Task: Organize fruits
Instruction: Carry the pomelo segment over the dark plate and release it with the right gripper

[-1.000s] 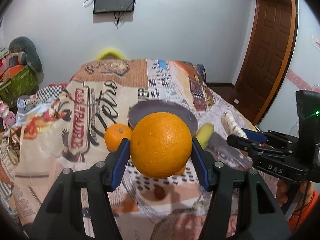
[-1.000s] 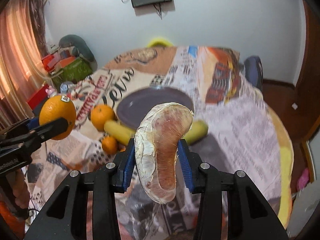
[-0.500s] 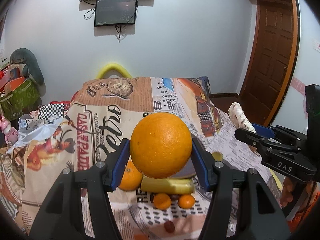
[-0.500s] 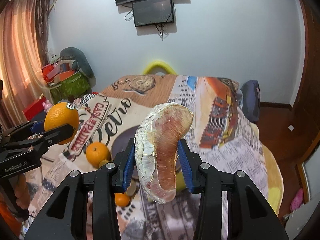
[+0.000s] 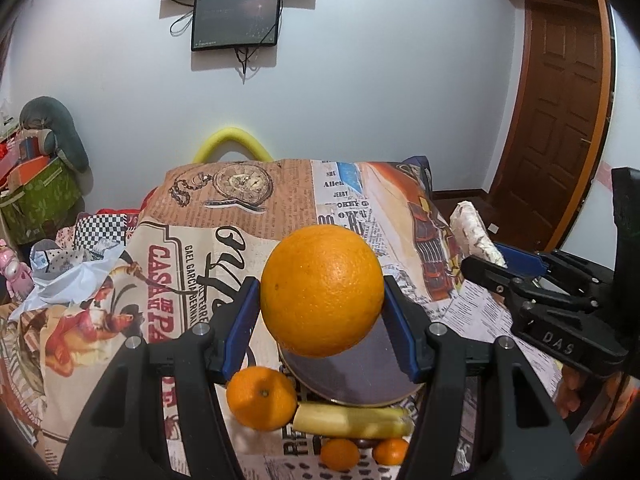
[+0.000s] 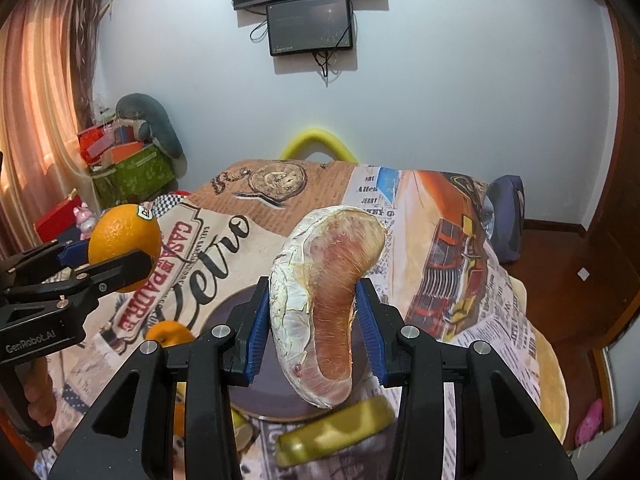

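A large orange point(image 5: 322, 290) is pinched by the left claw point(image 5: 320, 316). A peeled pomelo segment point(image 6: 324, 312) (curved, pinkish) is clamped by the right claw point(image 6: 316, 334), above a dark plate point(image 5: 360, 384) on the table point(image 5: 180, 280).

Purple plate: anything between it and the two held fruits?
Nothing visible. The left gripper holds the big orange and the right gripper holds the pomelo wedge, both in the air above the purple plate. What shows of the plate is bare; the mandarin and banana lie beside it.

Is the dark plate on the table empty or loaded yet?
Apparently empty: the plate shows bare where visible, though the held orange hides part of it.
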A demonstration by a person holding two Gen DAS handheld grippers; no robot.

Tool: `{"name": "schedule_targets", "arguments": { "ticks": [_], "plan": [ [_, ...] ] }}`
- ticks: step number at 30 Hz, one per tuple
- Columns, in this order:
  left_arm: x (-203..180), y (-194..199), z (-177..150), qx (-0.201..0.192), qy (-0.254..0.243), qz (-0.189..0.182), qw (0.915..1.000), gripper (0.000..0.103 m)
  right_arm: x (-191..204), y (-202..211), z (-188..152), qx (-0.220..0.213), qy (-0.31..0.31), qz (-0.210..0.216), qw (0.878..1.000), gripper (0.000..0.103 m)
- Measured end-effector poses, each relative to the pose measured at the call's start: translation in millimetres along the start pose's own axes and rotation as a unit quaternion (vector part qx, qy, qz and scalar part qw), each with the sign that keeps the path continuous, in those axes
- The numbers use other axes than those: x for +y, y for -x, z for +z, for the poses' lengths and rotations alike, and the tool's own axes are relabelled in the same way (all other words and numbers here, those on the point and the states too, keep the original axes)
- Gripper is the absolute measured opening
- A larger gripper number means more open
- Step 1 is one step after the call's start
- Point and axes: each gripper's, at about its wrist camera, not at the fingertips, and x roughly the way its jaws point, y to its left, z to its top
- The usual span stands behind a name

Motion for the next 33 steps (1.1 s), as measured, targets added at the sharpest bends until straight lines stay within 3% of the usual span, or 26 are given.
{"name": "schedule_targets", "arguments": {
  "ticks": [6,15,24,33],
  "plan": [
    [2.3,-28.1,3.1,0.019,0.001,0.007,0.9998,0.06,-3.1,-28.7,-0.1,0.023,0.009,-0.006,1.0,0.038],
    [6.0,-82.4,-8.3,0.079,-0.001,0.009,0.9969,0.06,-6.7,-71.5,-11.6,0.07,0.018,-0.008,0.997,0.038],
    [9.8,-119.6,-24.8,0.136,0.003,-0.002,0.9907,0.06,-1.7,-110.2,-28.1,0.155,0.043,0.008,0.987,0.038],
    [15.0,-143.7,-37.3,0.18,0.009,0.004,0.9836,0.06,-3.0,-129.5,-38.7,0.198,0.05,0.006,0.979,0.039]
  ]
}}
